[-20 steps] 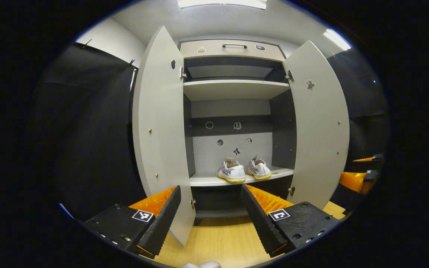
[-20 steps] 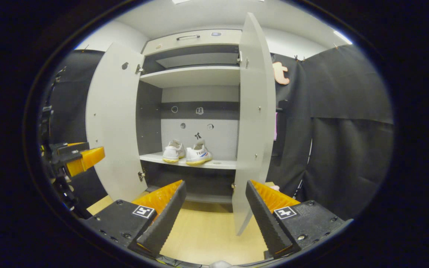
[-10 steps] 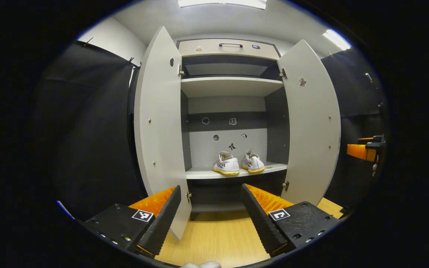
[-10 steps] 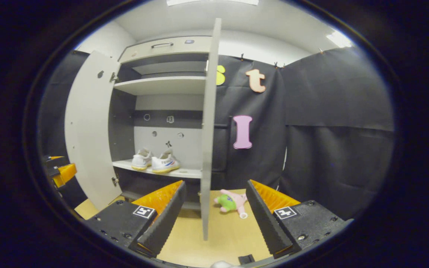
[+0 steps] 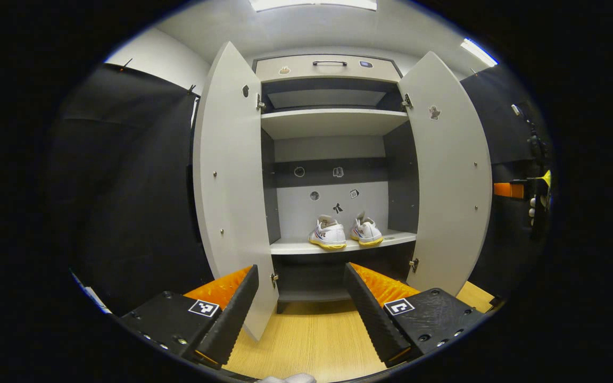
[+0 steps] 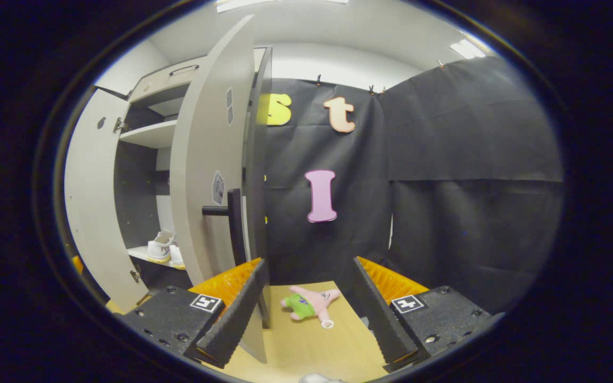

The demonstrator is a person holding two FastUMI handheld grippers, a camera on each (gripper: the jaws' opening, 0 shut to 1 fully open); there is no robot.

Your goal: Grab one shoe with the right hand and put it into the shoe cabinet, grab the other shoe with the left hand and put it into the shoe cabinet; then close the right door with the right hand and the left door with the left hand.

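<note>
Two white shoes, one [image 5: 328,234] beside the other [image 5: 366,232], stand side by side on the lower shelf [image 5: 296,247] of the grey shoe cabinet; they also show as shoes [image 6: 163,249] in the right gripper view. Both doors hang open: left door [image 5: 229,181] and right door [image 5: 453,181]. My left gripper [image 5: 301,306] is open, in front of the cabinet, with nothing between its fingers. My right gripper [image 6: 309,308] is open too, outside the right door [image 6: 208,175], whose dark bar handle [image 6: 232,223] sits just left of its left finger.
A pink and green plush toy [image 6: 309,306] lies on the wooden floor [image 6: 306,346] ahead of the right gripper. Black cloth walls stand close behind and to the right. An upper shelf [image 5: 333,121] and a top drawer [image 5: 328,68] belong to the cabinet.
My right gripper has swung to the right, from facing the cabinet's inside to the outer face of the right door. The left gripper has pulled back a little.
</note>
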